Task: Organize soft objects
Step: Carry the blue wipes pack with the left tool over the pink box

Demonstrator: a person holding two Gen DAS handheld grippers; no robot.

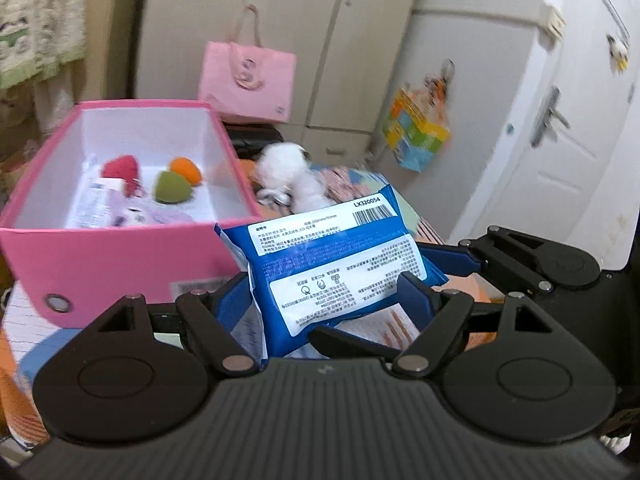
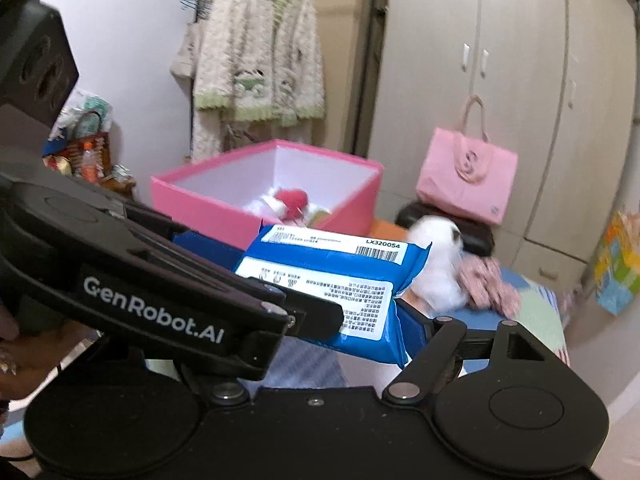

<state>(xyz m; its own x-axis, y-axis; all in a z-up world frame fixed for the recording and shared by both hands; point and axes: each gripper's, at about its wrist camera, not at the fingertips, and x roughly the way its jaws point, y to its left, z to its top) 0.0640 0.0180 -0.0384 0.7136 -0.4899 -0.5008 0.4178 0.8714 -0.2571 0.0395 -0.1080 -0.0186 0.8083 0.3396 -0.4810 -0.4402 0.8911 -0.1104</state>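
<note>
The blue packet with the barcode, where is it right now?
The blue packet is held up between both grippers' fingers, just in front of the pink box's near right corner in the left wrist view, with the white plush toy behind it.

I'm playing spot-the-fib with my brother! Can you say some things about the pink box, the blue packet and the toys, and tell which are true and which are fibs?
1. Both grippers hold the blue packet. True.
2. The pink box has a lid on. False: it is open on top.
3. A green sponge lies inside the box. True.
4. The white plush toy sits inside the box. False: it lies outside, beside it.
5. A pink bag hangs on the wardrobe. True.
</note>
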